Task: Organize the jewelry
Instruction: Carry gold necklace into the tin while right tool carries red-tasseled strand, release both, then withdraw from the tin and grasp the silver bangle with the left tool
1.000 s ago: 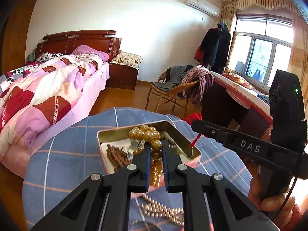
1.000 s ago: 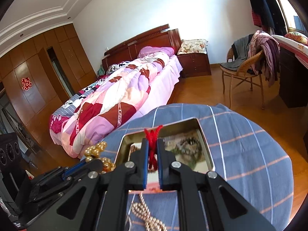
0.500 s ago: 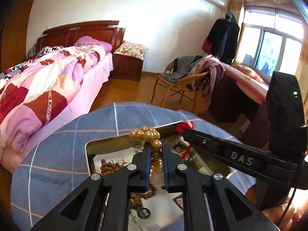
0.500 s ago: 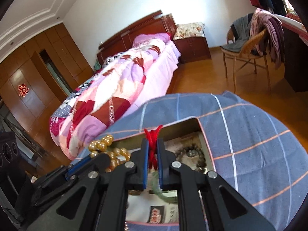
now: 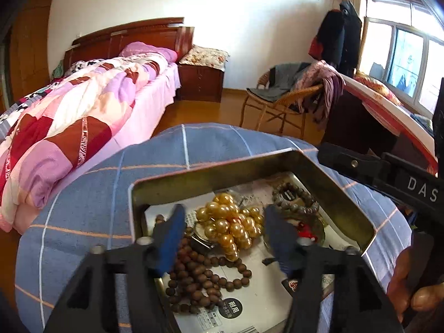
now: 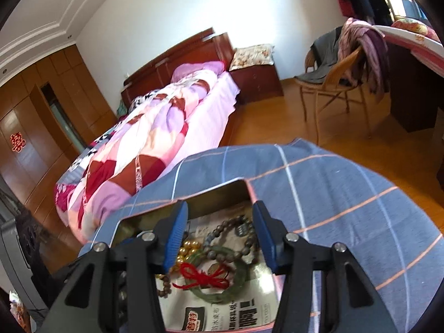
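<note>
As both jaws open, left claw point(image 5: 223, 222) over gold beads point(image 5: 231, 222), right claw point(image 6: 219, 219) over red-tied bangle point(image 6: 219, 280)

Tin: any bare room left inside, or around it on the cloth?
Inside the tin it is crowded: gold beads, brown beads, green bangle. The only bare patch is the paper liner near the front. The blue cloth right of the tin is free.
</note>
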### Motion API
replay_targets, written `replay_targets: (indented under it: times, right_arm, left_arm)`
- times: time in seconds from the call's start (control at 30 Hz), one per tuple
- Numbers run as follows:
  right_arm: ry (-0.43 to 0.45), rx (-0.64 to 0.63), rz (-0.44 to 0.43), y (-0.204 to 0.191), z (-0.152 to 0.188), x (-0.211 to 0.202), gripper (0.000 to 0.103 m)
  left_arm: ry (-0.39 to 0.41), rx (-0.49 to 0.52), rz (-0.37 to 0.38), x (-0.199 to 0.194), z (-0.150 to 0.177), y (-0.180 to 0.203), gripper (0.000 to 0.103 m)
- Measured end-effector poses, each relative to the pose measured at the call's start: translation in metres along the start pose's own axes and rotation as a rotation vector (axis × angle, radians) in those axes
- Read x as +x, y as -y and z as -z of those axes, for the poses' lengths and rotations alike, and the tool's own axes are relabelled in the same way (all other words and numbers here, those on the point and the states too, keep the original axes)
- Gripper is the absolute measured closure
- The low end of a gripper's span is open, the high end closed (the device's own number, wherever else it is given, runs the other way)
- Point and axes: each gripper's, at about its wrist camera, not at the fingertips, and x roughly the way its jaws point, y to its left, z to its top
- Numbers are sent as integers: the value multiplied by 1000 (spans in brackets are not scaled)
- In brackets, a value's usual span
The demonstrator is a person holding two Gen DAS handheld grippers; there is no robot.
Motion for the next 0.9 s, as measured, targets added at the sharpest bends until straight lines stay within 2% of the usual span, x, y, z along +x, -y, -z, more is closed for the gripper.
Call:
replay_targets:
  times: [0.37,0.6,0.9]
  right_arm:
    - [16,7,28,-3,-1,-10,50]
    - [-9,-25,63,-12,20,-30,50]
    - [-36,-28,65,-22,47,-60,50]
  left_arm:
    - [19,-11,4,-23,-5,-2,39]
    - [0,24,-44,-44,9,4,39]
    - [-34,33,-80,-72,30,13,39]
